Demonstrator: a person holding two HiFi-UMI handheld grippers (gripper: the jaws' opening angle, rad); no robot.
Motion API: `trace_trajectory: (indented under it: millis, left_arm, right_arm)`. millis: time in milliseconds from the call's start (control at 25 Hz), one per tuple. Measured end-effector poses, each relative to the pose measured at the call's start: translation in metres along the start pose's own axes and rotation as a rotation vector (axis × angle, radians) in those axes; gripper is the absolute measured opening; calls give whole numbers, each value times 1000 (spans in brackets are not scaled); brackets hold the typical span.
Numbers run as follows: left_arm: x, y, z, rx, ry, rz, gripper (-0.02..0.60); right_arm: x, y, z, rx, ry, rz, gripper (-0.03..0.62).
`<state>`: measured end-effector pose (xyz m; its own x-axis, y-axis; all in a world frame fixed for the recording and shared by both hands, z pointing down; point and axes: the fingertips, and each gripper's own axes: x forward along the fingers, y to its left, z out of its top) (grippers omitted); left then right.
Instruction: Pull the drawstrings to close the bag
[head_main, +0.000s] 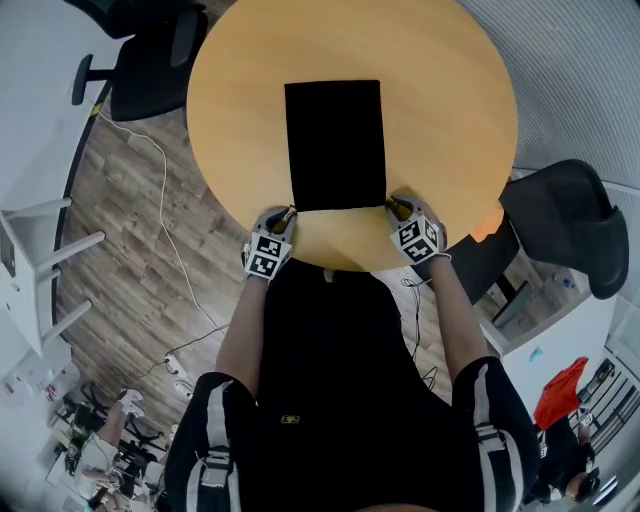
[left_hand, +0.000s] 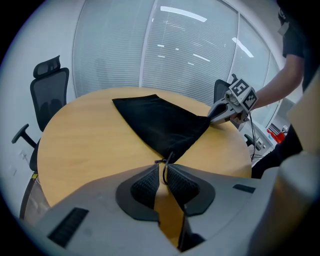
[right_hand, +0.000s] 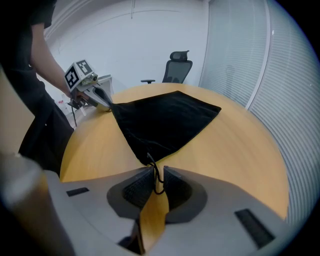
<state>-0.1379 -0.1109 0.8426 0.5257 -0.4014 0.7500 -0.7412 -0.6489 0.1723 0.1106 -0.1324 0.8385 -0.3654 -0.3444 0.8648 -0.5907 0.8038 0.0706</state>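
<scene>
A flat black drawstring bag (head_main: 335, 145) lies on the round wooden table (head_main: 440, 100), its mouth edge toward me. My left gripper (head_main: 288, 212) is at the bag's near left corner, my right gripper (head_main: 392, 205) at the near right corner. In the left gripper view a thin black drawstring loop (left_hand: 164, 172) runs from the bag (left_hand: 160, 125) into the narrow gap of the left gripper (left_hand: 162, 167); the pads stand just apart from it. In the right gripper view the other drawstring loop (right_hand: 156, 177) hangs slack inside the right gripper (right_hand: 156, 172), whose pads also show a gap.
A black office chair (head_main: 150, 60) stands at the table's far left and another (head_main: 570, 220) at its right. A white cable (head_main: 165, 210) trails over the wooden floor. My body is close to the table's near edge (head_main: 340, 268).
</scene>
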Motion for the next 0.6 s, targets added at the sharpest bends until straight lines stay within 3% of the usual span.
trace_trajectory:
  millis: [120, 440, 600]
  left_arm:
    - [2, 1, -2, 13, 11, -6, 28]
    - [-13, 7, 16, -16, -32, -11, 18]
    - [-30, 19, 43, -10, -100, 7, 18]
  right_arm:
    - [1, 1, 0, -1, 15, -2, 64]
    - [-10, -2, 10, 104, -25, -34, 58]
    - [-22, -7, 29, 159, -80, -68, 58]
